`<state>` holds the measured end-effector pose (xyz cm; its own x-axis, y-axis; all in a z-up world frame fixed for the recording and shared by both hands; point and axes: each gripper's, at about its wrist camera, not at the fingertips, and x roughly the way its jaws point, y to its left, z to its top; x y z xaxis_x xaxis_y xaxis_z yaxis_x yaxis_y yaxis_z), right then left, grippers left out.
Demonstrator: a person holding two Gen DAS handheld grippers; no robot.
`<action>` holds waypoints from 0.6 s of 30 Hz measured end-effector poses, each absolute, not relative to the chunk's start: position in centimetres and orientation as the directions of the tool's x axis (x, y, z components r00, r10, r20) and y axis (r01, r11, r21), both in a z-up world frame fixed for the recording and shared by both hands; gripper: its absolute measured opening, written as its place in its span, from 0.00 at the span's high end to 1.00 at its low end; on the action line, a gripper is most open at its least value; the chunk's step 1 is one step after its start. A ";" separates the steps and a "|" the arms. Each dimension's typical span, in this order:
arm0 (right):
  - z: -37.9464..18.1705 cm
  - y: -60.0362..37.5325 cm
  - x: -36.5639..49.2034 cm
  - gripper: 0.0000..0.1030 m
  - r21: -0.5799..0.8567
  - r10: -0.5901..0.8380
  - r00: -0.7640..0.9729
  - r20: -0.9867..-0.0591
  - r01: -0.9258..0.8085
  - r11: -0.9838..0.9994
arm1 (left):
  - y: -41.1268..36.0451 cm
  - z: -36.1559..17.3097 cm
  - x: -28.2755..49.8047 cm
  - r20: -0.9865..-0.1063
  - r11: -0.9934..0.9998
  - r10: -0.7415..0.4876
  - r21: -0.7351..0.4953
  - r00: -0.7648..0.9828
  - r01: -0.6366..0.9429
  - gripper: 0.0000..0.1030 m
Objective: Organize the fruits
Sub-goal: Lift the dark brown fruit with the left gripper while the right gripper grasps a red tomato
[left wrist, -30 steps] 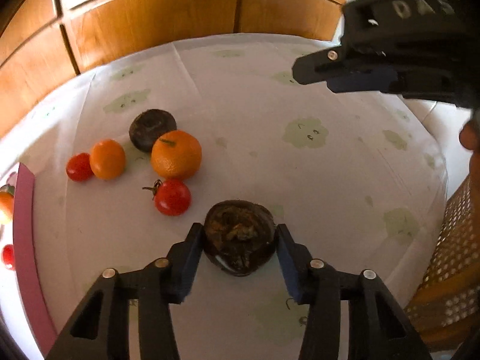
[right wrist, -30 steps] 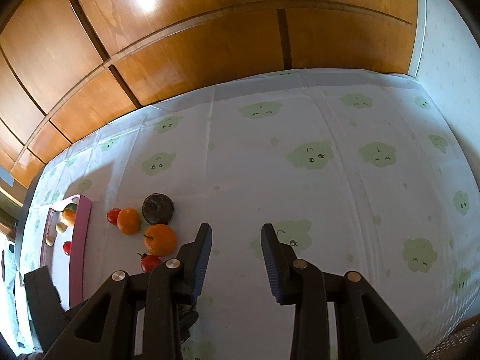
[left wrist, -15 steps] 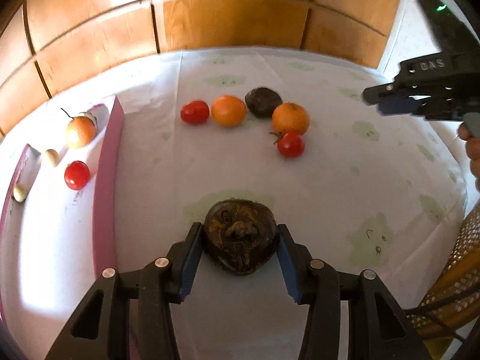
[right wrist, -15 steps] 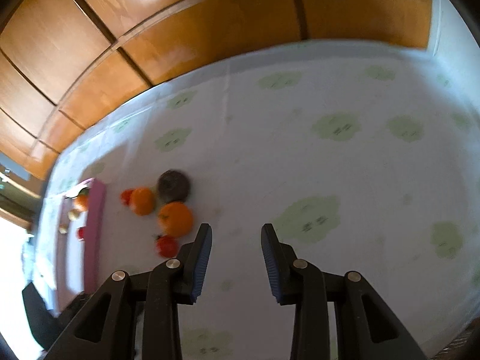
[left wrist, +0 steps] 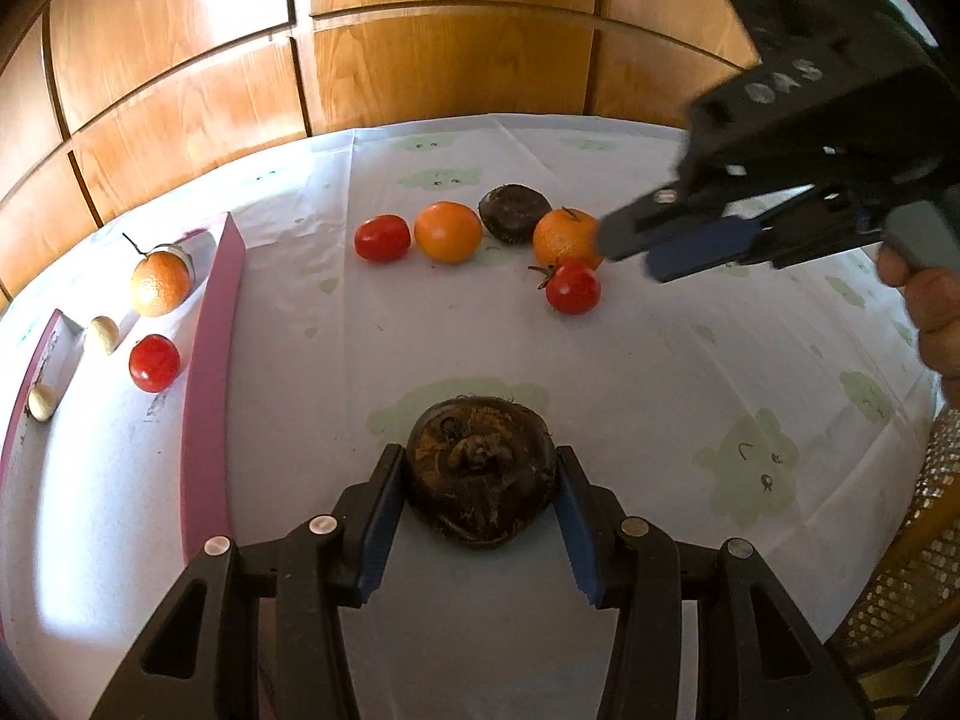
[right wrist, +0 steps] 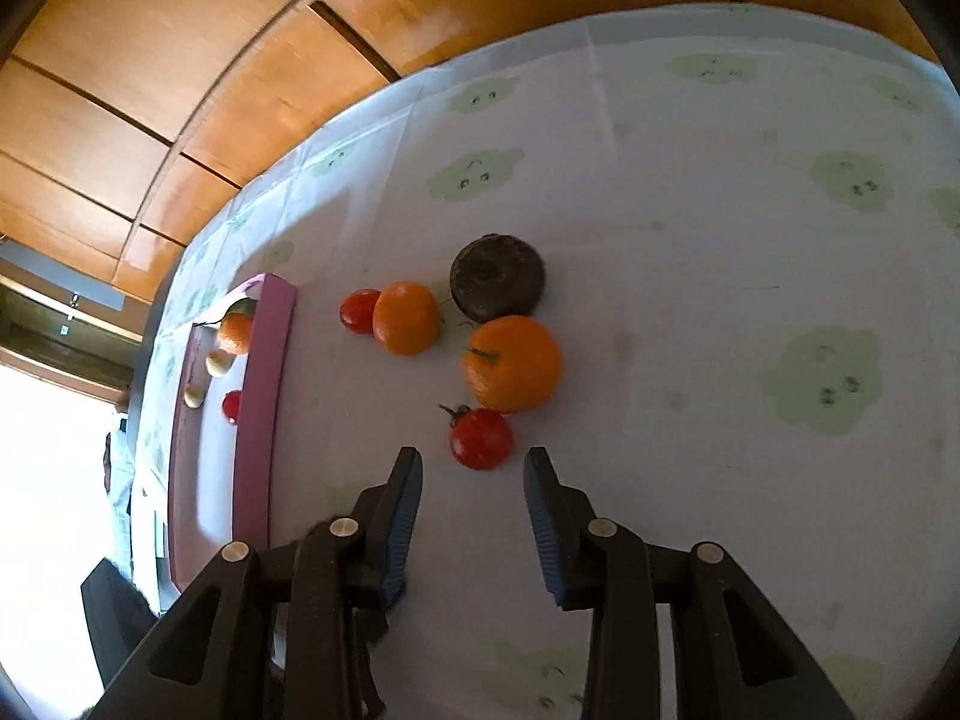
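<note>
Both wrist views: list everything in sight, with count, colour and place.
Dark brown fruit: 2; one held in the left claw, one on the cloth.
Oranges: 3, orange; two on the cloth, one in the tray.
Tomatoes: 3, red; two on the cloth, one in the tray.
Small pale fruit: 2, beige; in the tray.
Tray: 1, pink rim; at the left.
Tablecloth: 1, white with green prints.
Left claw: shut on the dark fruit.
Right claw: open, empty, near a tomato.

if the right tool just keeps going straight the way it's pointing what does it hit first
Most likely the stemmed red tomato, just ahead of the open right tool and roughly centred between its fingers, with the large orange behind. Depth is uncertain.
</note>
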<state>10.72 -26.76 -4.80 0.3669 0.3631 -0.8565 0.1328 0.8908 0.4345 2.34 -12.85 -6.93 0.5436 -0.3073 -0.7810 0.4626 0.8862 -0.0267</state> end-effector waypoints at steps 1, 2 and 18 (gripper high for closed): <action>-5.3 -26.5 11.2 0.65 0.427 0.351 0.363 -0.863 0.153 0.891 | -12.7 -6.8 2.1 -0.780 0.886 -0.310 -0.028 0.544 0.463 0.52; -5.5 -26.4 11.6 0.65 0.427 0.349 0.362 -0.865 0.163 0.890 | -12.7 -6.9 2.1 -0.779 0.885 -0.312 -0.030 0.544 0.464 0.52; -5.5 -22.6 11.2 0.75 0.142 0.139 0.327 -0.935 -0.016 0.990 | -12.4 -7.0 2.3 -0.769 0.881 -0.335 -0.051 0.545 0.470 0.52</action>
